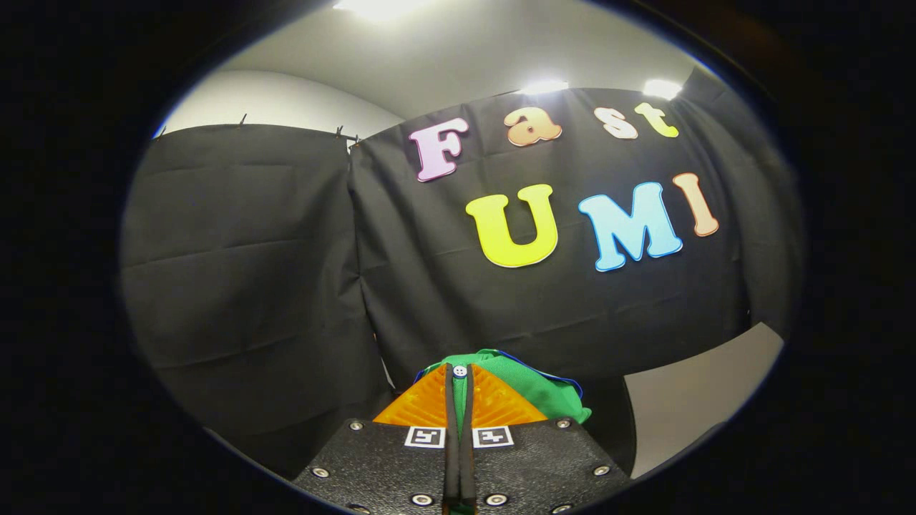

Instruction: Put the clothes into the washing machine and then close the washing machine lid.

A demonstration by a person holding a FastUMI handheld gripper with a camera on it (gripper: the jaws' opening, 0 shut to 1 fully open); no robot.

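The tongs (459, 390) are closed almost fully, with only a thin slit left between the two fingers (422, 408), and a green cloth (533, 390) is pinched in that slit. A sliver of the cloth shows between the fingers along their length, and the bulk of it bunches up just beyond the tips and spills to the right of them, where it hangs in a soft lump with a thin blue edge along its top. Both fingers press on the fabric, so the cloth is held up in the air, clear of anything beneath it. Behind the cloth and the tongs hangs the black cloth wall (243, 286) of the booth, made of two panels that meet in a vertical fold to the left of the fingers; the fabric carries shallow horizontal creases. To the far right, low down beside the wall, a pale flat surface (701, 390) shows, and whether it is floor or worktop cannot be told. Above the wall's upper edge a pale ceiling (458, 57) shows, with bright lights (544, 86) glaring at it. The tongs point slightly upward toward the wall.
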